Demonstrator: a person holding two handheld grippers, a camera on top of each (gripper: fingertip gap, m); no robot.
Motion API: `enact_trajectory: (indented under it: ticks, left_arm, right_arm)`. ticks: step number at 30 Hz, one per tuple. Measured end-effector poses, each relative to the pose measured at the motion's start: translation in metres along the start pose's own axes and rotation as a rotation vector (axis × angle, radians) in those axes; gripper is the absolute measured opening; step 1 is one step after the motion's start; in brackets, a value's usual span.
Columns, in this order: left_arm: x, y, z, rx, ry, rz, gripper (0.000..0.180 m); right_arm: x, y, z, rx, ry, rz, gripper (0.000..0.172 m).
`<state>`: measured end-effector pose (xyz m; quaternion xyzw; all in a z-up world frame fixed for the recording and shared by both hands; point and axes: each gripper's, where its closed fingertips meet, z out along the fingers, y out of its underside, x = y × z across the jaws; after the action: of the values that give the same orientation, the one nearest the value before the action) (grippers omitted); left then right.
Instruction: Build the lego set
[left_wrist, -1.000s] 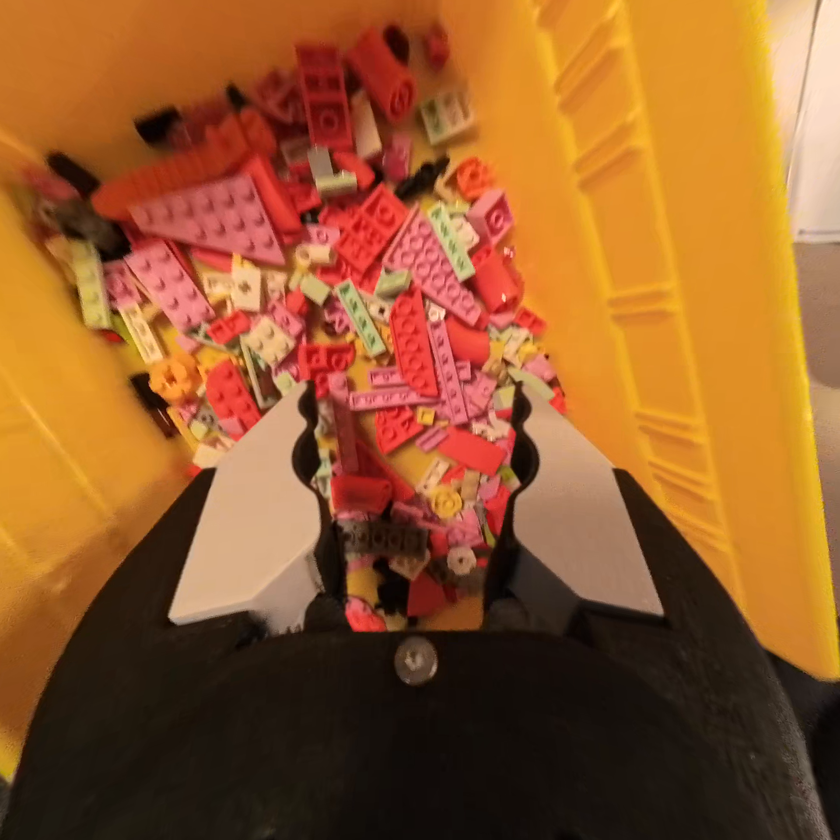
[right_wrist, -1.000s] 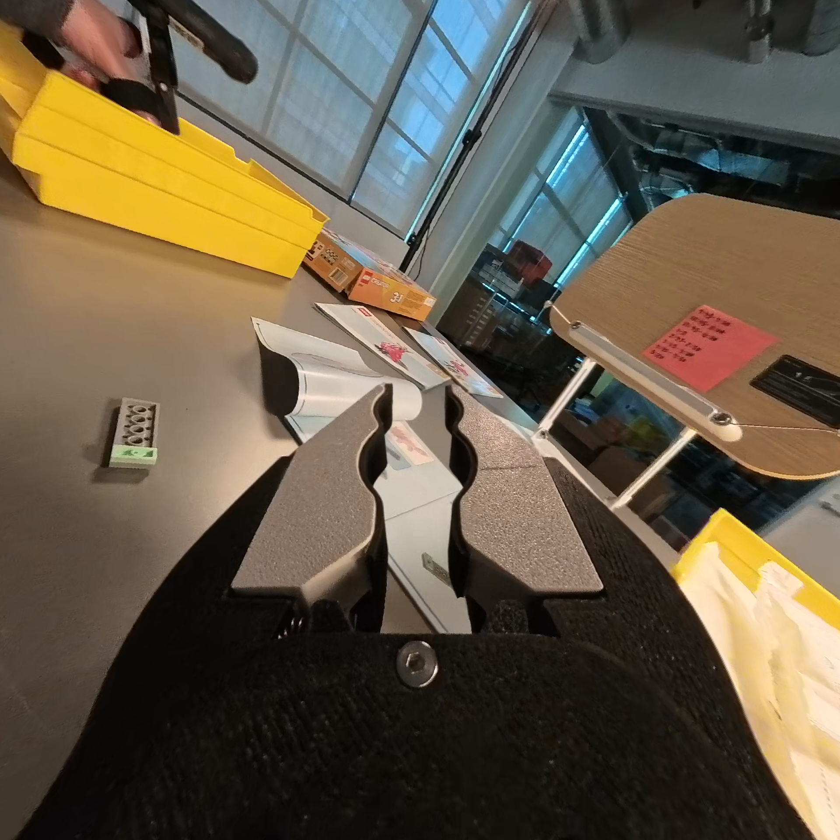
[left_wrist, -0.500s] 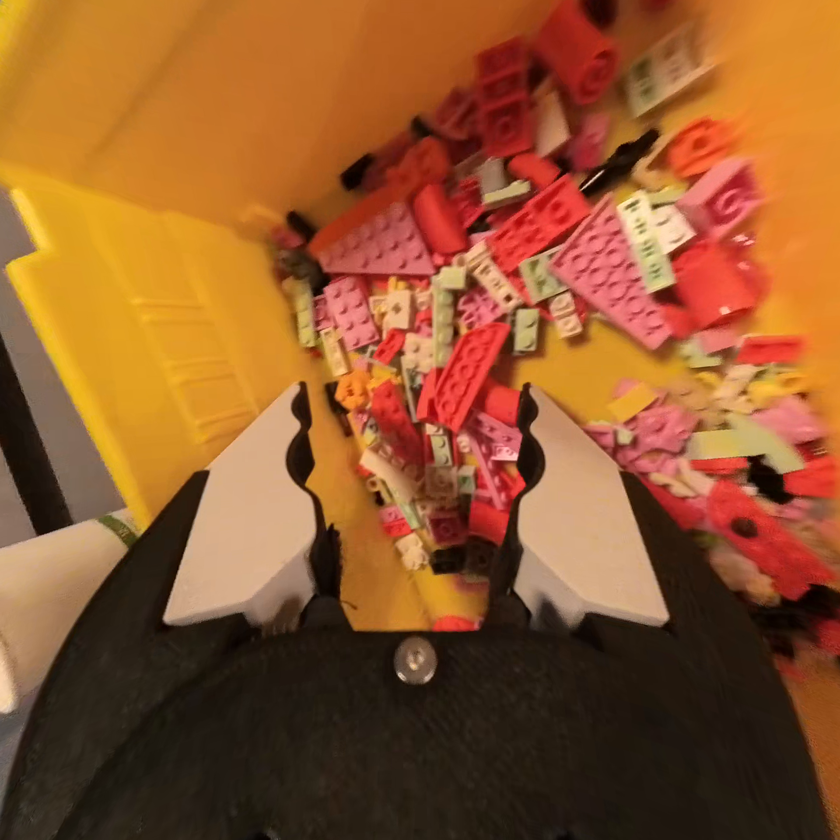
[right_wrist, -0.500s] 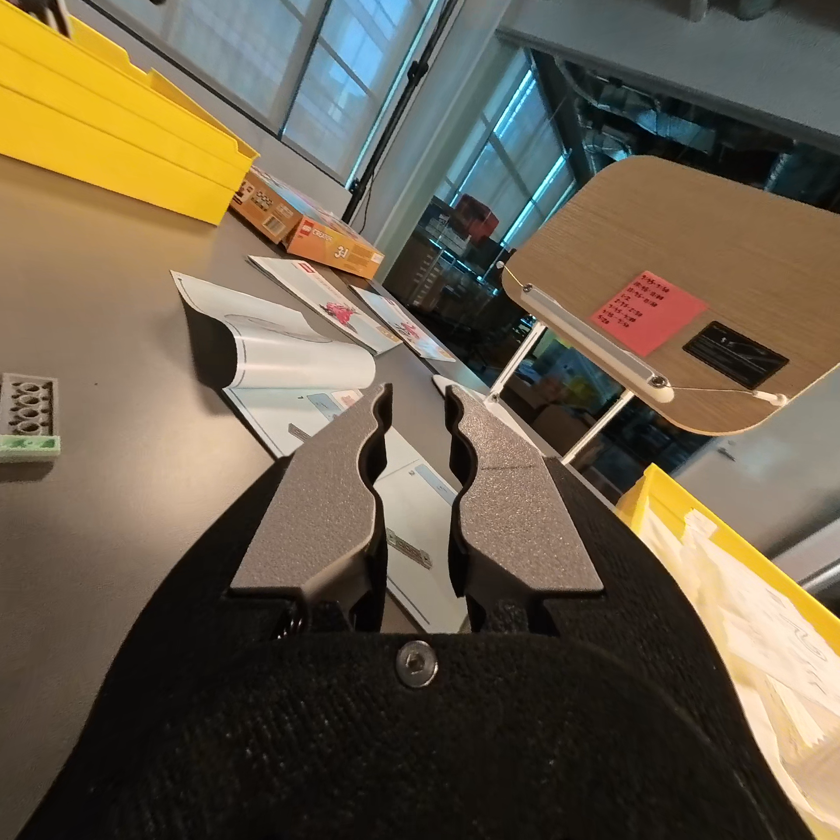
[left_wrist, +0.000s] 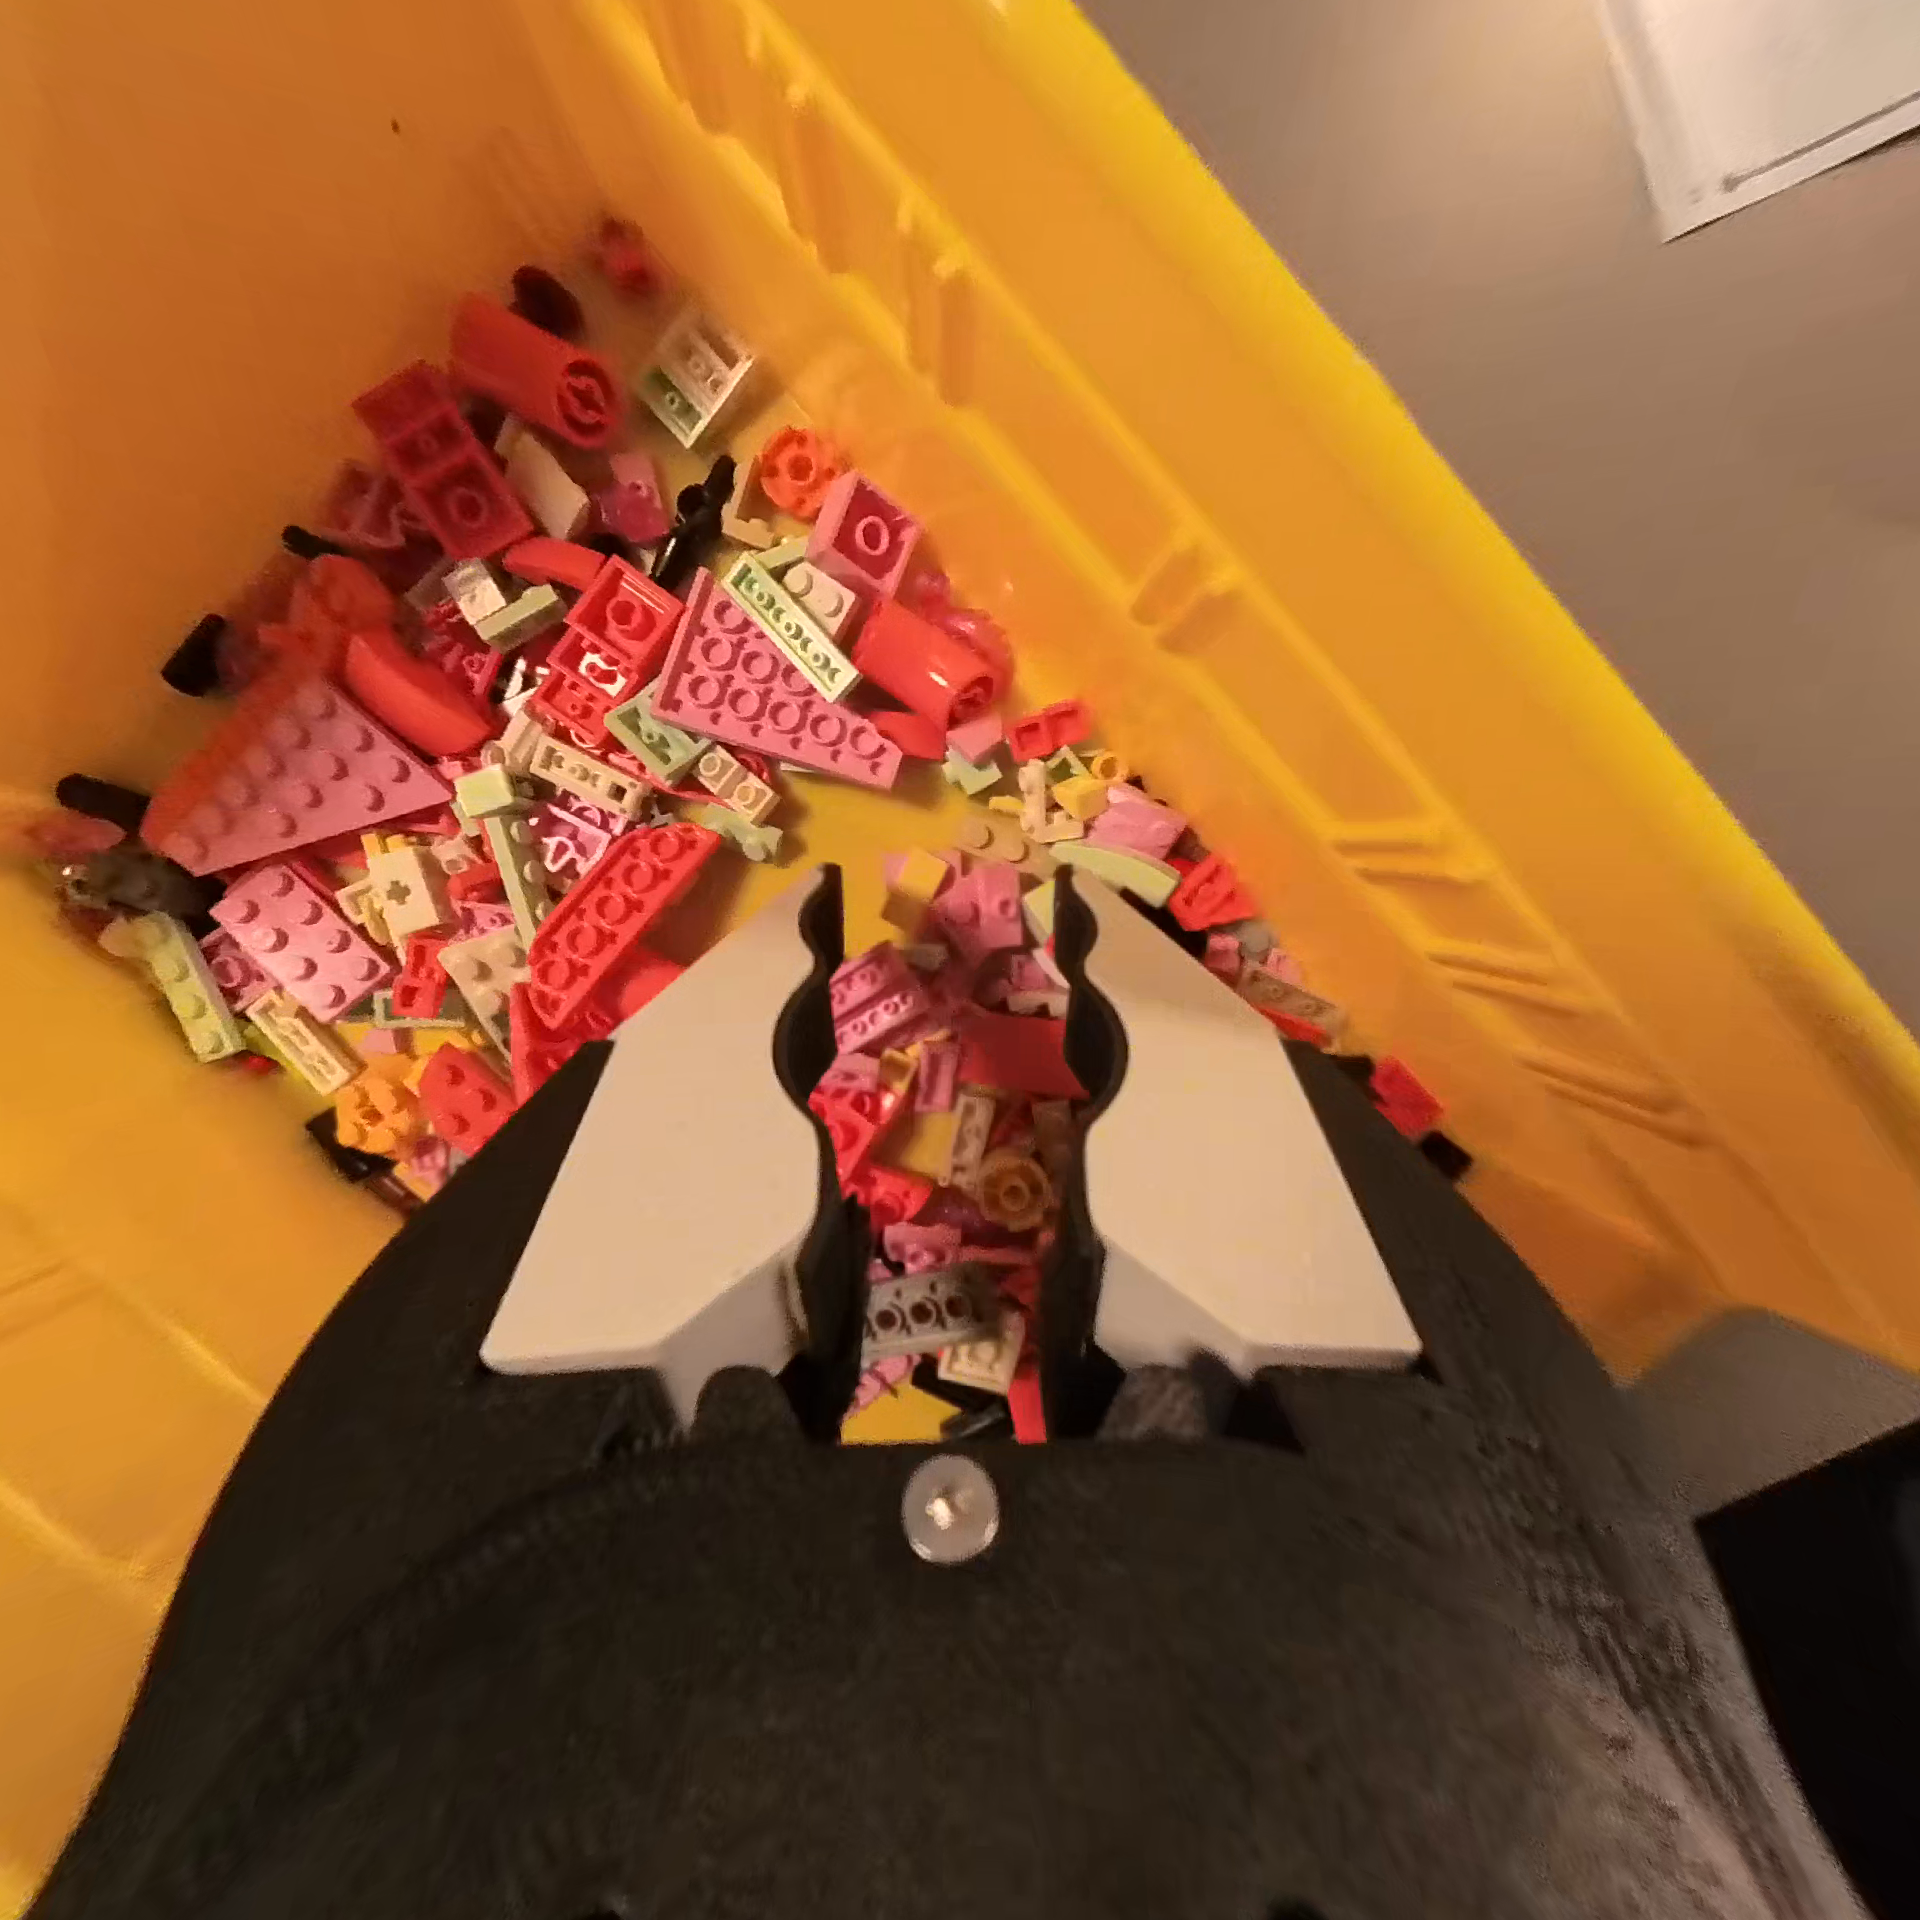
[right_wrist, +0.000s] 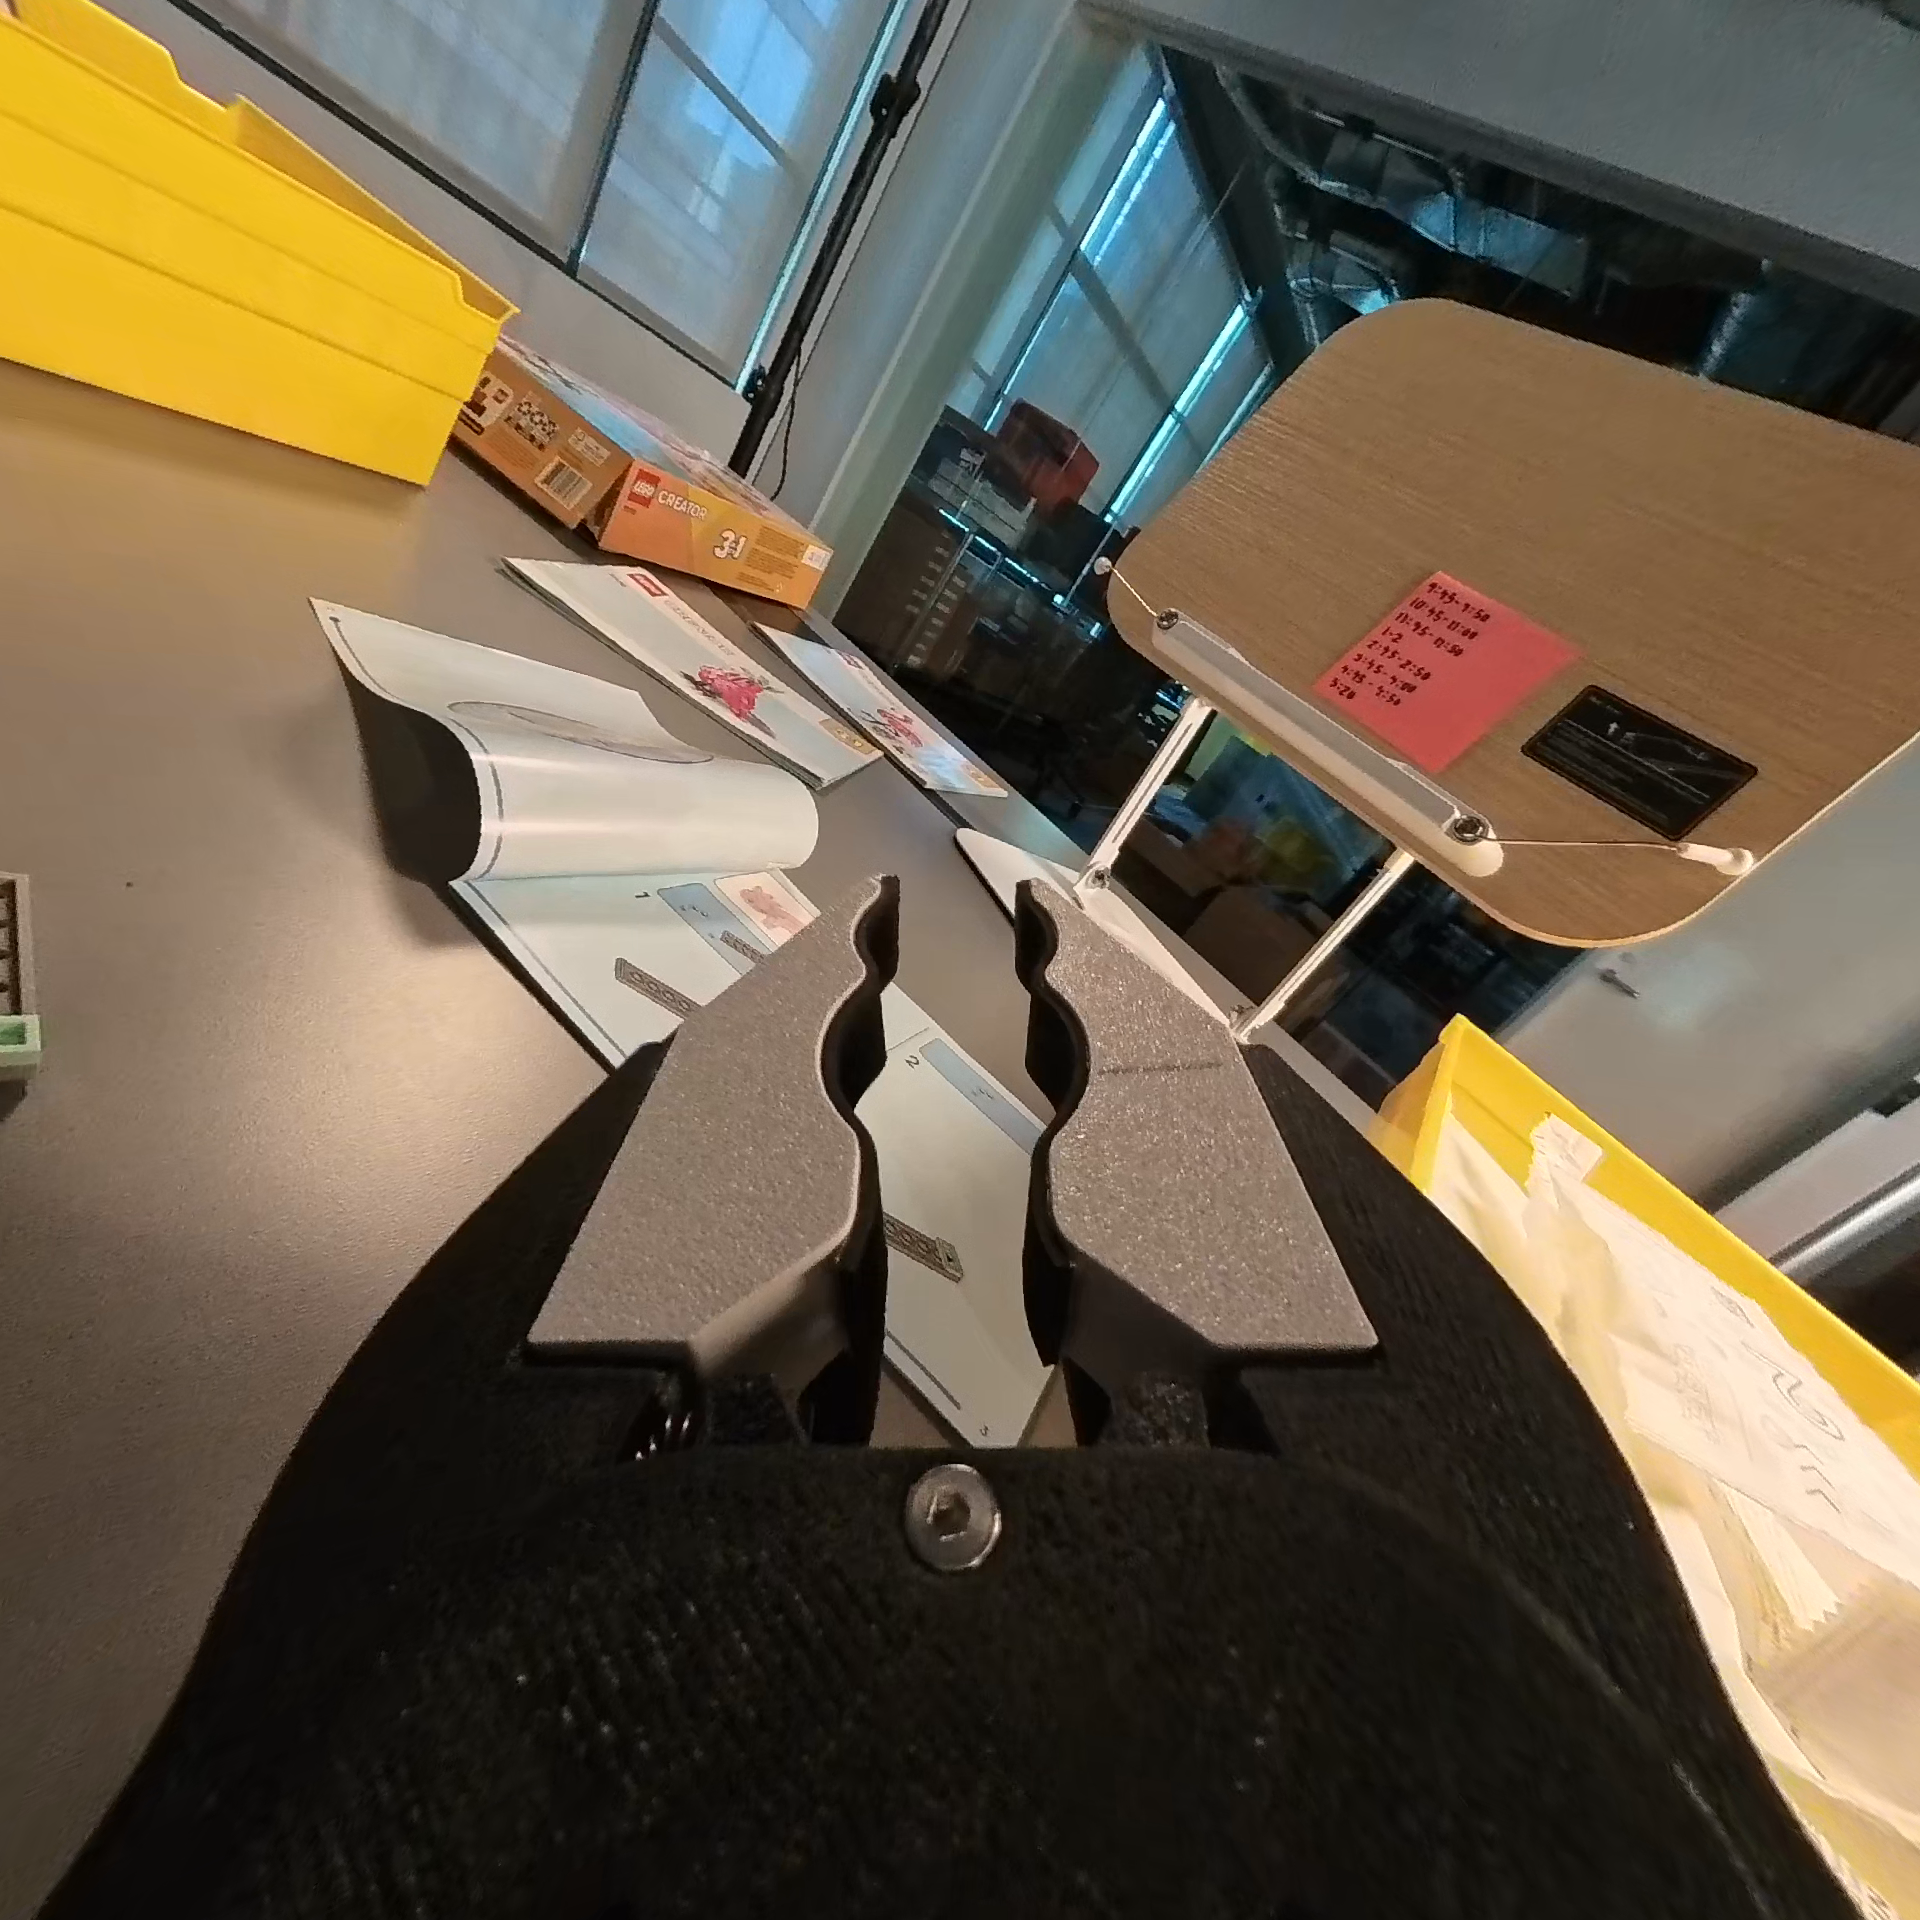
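Yellow bin (left_wrist: 1195, 540) under left tool (left_wrist: 948, 883)

Grey table (right_wrist: 208, 1091), yellow bins (right_wrist: 208, 312), orange box (right_wrist: 665, 509), open booklet (right_wrist: 623, 821), two closed booklets (right_wrist: 707, 665), small stand (right_wrist: 1049, 873)

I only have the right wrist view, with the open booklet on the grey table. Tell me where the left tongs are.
Observer: The left tongs are down inside a yellow bin, over a heap of toy bricks.
Operator: Report what they hold.
Observer: Nothing that I can see; the fingers stand apart, with loose pink and red pieces showing in the gap.
Operator: Name what lies just left of them.
Observer: A long red plate, lying at a slant in the heap.
Operator: Give me the largest piece.
Observer: A pink wedge plate at the far left looks the largest, partly over a red one.
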<state>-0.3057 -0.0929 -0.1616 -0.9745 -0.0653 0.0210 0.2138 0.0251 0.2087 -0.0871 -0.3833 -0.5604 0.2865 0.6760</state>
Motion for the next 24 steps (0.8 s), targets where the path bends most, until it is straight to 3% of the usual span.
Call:
enact_trajectory:
  ticks: [5,7,9,16,18,21,24]
  left_arm:
    - [0.006,0.009,0.011,-0.082,0.079,-0.021,0.038]
    - [-0.009,0.017,0.010,-0.129,0.000,-0.033,0.023]
    - [-0.024,0.022,0.007,-0.147,-0.074,-0.039,0.021]
    - [-0.049,0.009,-0.010,0.011,-0.114,-0.162,0.013]
    - [-0.049,0.008,-0.013,0.046,-0.089,-0.192,0.014]
    - [-0.053,0.009,-0.015,0.063,-0.093,-0.239,0.044]
    - [-0.061,0.010,-0.018,0.087,-0.111,-0.282,0.048]
  right_arm:
    - [0.001,0.000,0.000,-0.003,0.005,0.001,0.019]
    - [0.001,0.001,0.000,-0.004,0.003,-0.001,0.019]
    - [0.000,0.001,0.001,-0.006,0.001,-0.005,0.019]
    - [-0.001,0.001,0.001,-0.006,-0.001,-0.011,0.019]
    - [-0.001,0.001,0.001,-0.006,-0.001,-0.010,0.018]
    - [-0.001,0.001,0.001,-0.005,-0.002,-0.010,0.018]
    - [-0.001,0.000,0.001,-0.005,-0.002,-0.009,0.018]
